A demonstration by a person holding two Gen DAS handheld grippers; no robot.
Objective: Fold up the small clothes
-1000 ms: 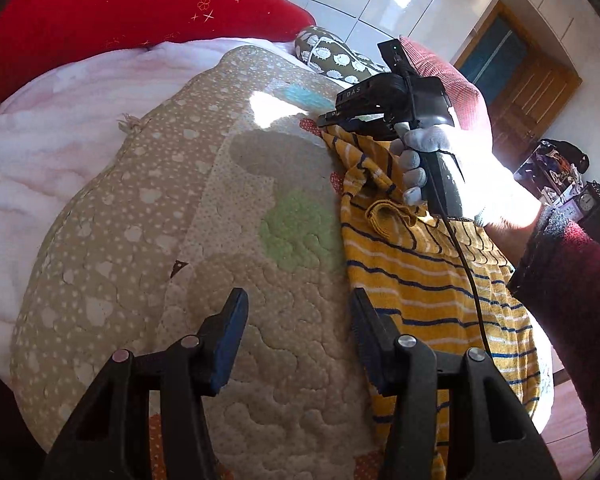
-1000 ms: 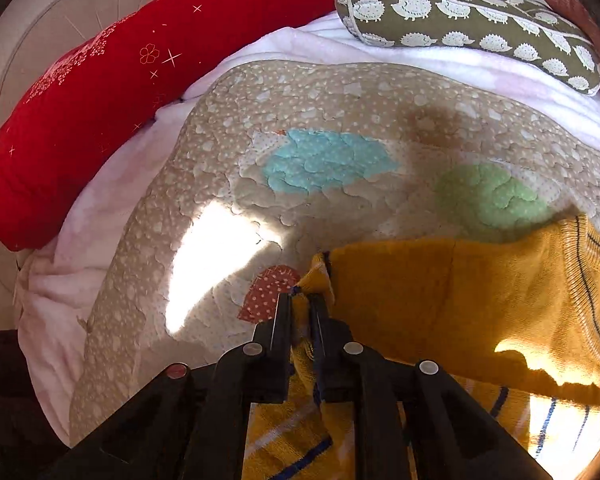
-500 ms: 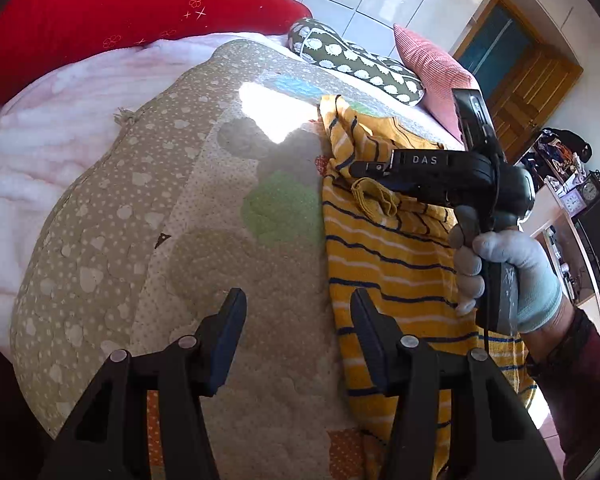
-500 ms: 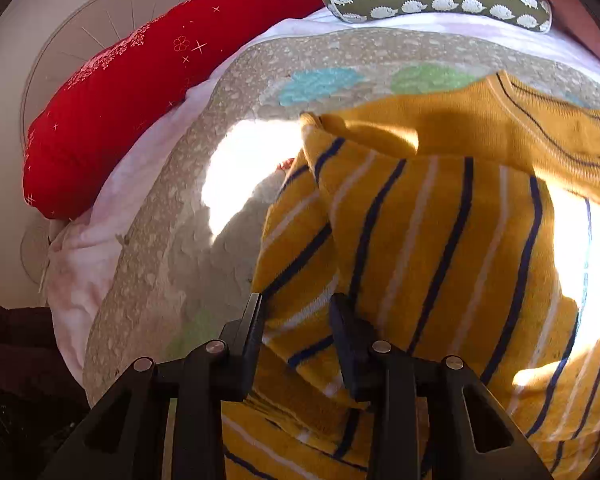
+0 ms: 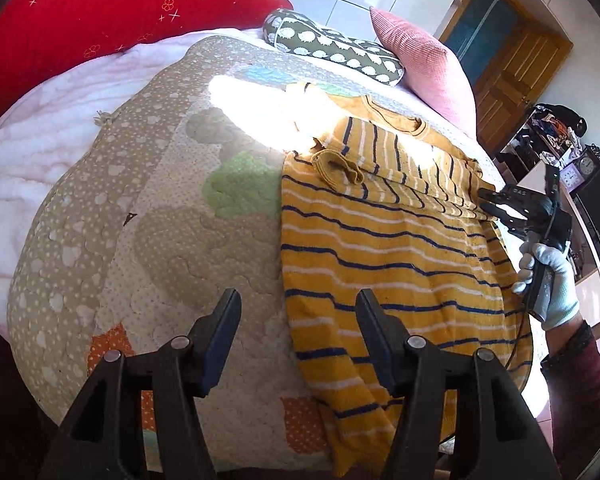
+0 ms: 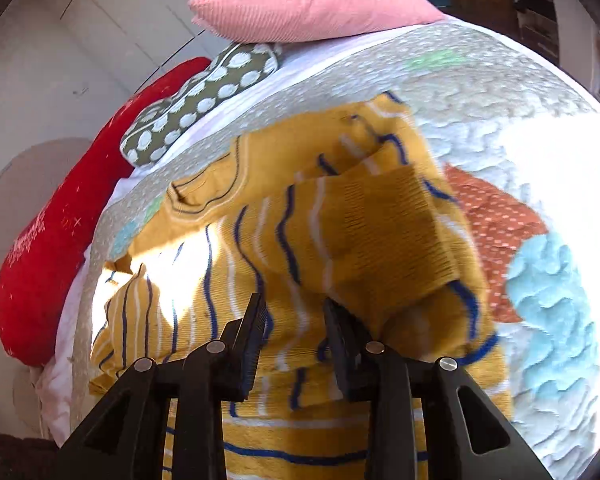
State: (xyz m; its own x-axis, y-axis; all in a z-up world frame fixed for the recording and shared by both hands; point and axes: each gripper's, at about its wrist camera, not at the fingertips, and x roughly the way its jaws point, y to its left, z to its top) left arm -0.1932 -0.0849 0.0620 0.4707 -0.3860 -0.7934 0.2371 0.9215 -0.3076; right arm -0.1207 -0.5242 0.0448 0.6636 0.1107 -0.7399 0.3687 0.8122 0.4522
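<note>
A small yellow sweater with blue and white stripes (image 5: 384, 256) lies flat on a quilted mat (image 5: 172, 240) on a bed. One sleeve (image 5: 400, 160) is folded across its chest, its cuff (image 5: 338, 166) near the left edge. My left gripper (image 5: 296, 308) is open and empty, above the sweater's lower left edge. My right gripper (image 6: 294, 312) is open and empty, just above the sweater (image 6: 284, 248), beside the other sleeve's ribbed cuff (image 6: 392, 224). The right gripper also shows in the left wrist view (image 5: 496, 206) at the sweater's right edge, held by a gloved hand.
A red bolster (image 5: 100, 24), an olive patterned cushion (image 5: 332, 50) and a pink pillow (image 5: 424, 68) lie along the bed's far side. A pink blanket (image 5: 28, 140) lies under the mat. A wooden door (image 5: 504, 64) and cluttered shelves (image 5: 552, 136) stand to the right.
My right gripper carried the sleeve across the sweater, opened and let it go, then moved to the sweater's right edge. My left gripper stayed open and drew back a little.
</note>
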